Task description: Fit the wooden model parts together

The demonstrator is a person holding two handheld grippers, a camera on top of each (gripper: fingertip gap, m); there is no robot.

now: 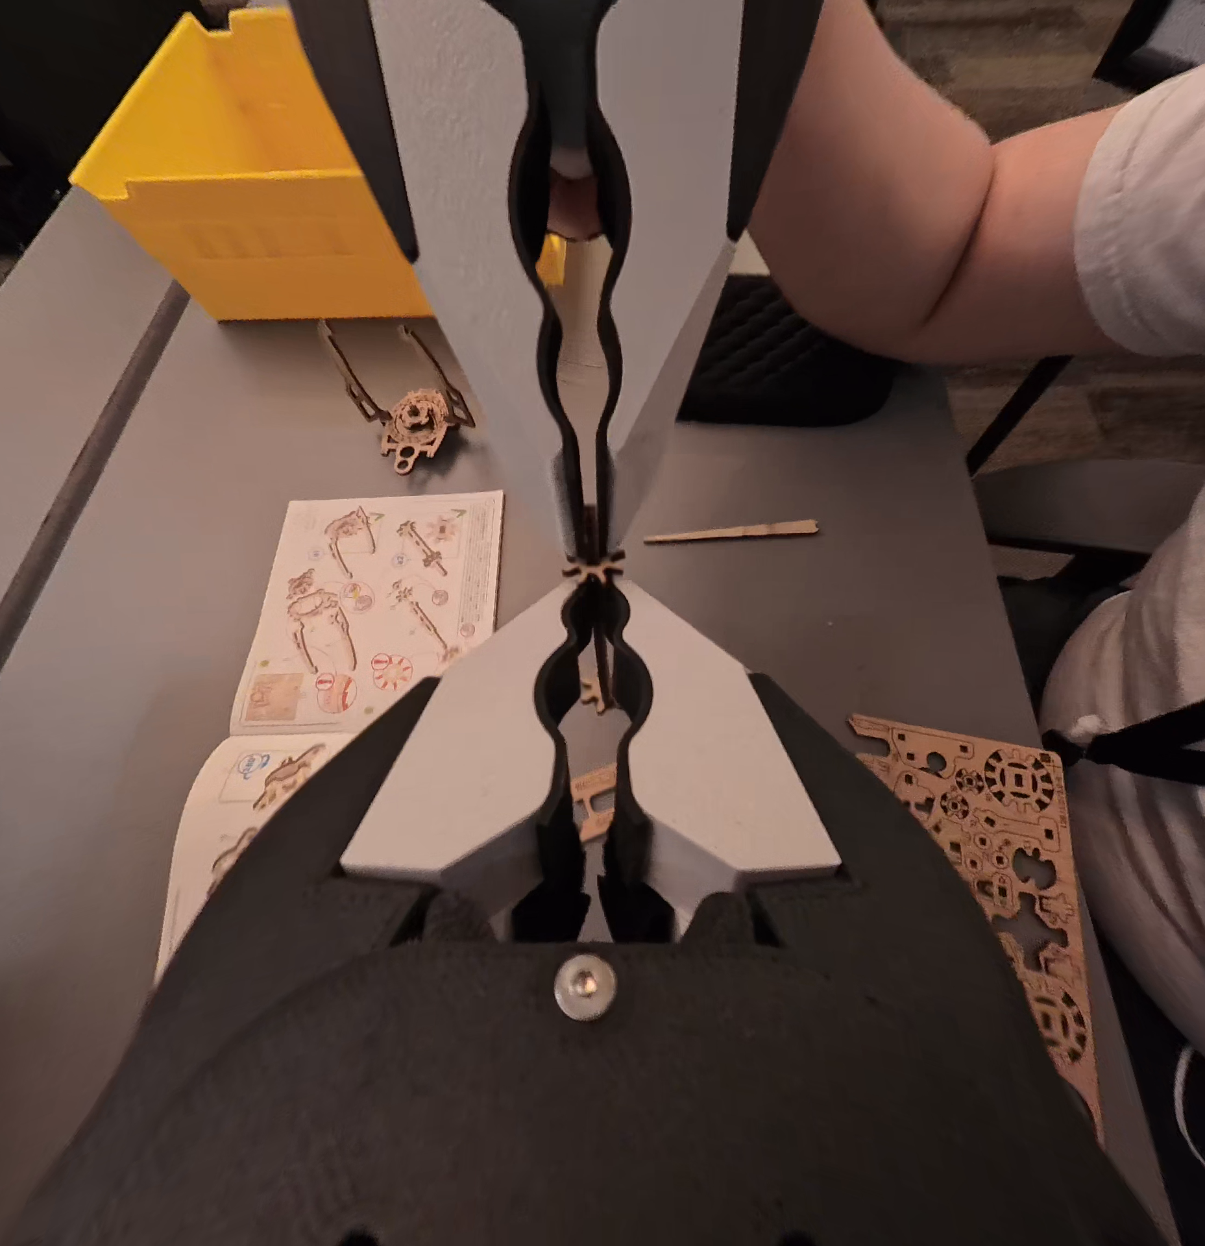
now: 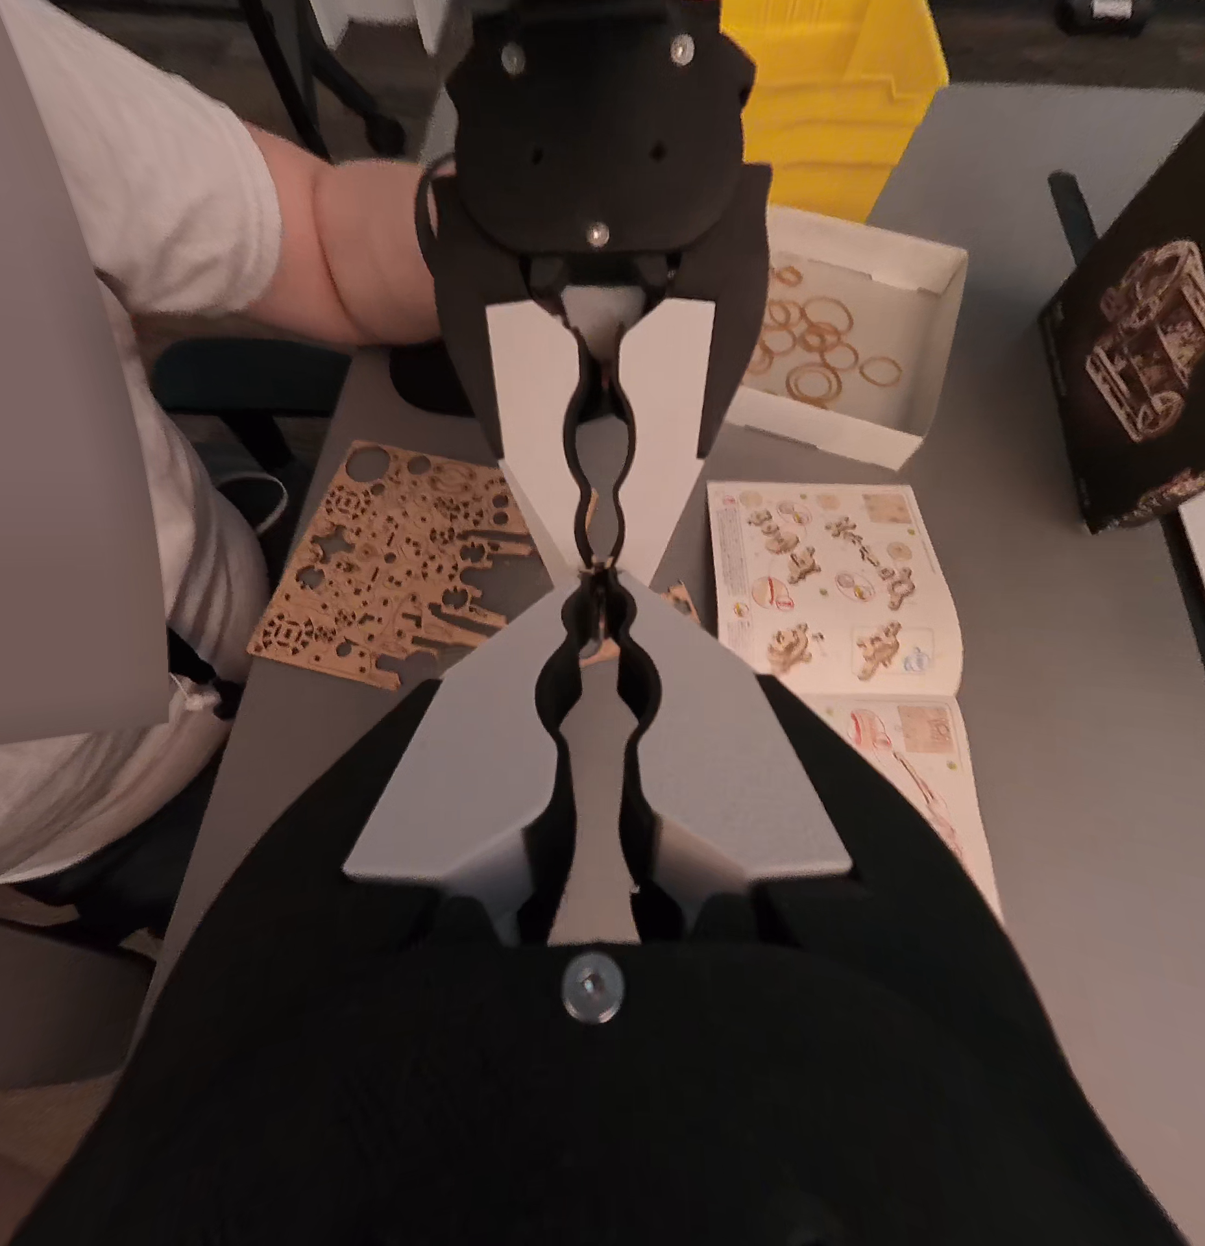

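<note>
Left wrist view: grippers meeting tip to tip above the middle of the grey table
Table: grey, carrying everything, largest item
Yellow bin: at the far left corner
Instruction booklet: open flat, near the left edge
Laser-cut wooden sheet: at the near right edge, many holes where parts were punched out
White box: right wrist view, near the yellow bin, loose rubber bands inside
Half-built wooden assembly: lying just in front of the bin, untouched
Wooden stick: thin, flat on the surface, right of the tips
Left gripper: closed on a thin flat wooden strip held edge-on, running back between the pads
Right gripper: pinched together on the small wooden gear, which sits between both sets of tips
Step, as judged: pressing the gear onto the end of the strip
Handling, as judged: light, stiff, brittle plywood; thin teeth and slots likely to snap if twisted
Grip, as judged: gear by its flat faces, strip close to its end; straight push only
</note>
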